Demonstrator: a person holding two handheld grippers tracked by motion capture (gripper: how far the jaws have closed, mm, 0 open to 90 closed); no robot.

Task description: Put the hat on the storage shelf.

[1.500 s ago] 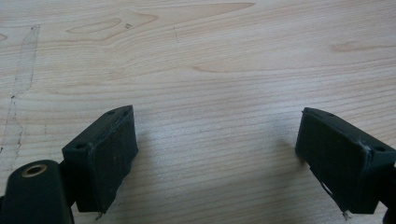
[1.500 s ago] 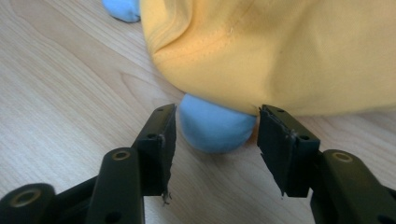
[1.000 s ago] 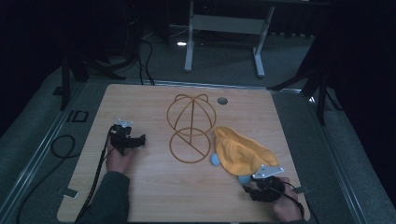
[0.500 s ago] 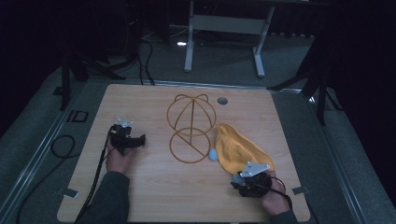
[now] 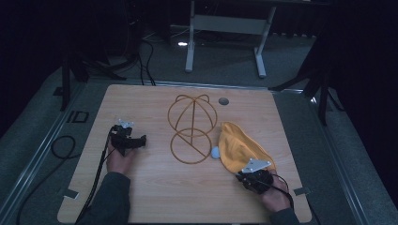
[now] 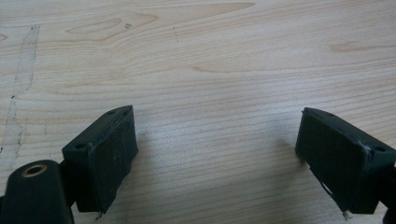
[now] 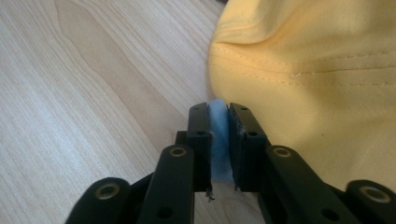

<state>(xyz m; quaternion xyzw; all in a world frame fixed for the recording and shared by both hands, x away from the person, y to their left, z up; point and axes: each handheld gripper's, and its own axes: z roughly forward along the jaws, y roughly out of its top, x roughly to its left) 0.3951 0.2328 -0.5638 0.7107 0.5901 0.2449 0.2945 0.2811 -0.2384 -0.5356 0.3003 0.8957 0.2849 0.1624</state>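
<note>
1. The wooden table (image 5: 155, 197) stands in a dim room, a person's forearms reaching in from its near edge.
2. At mid-table stands a brown wire hat stand (image 5: 192, 126), a ring base with a domed frame above it.
3. Just to the right of the stand lies a yellow cap (image 5: 239, 147), crumpled on the wood; a pale blue part of it (image 5: 215, 152) pokes out at its left edge, near the ring base.
4. The right gripper (image 7: 218, 140) sits at the cap's near end, its jaws closed tight on a thin pale blue piece (image 7: 219, 140), with the yellow cloth pressed against its right jaw.
5. The left gripper (image 5: 126, 140) rests well apart at the table's left side, jaws spread wide over bare wood and holding nothing.
6. A small grey disc (image 5: 224, 101) lies near the far edge.
</note>
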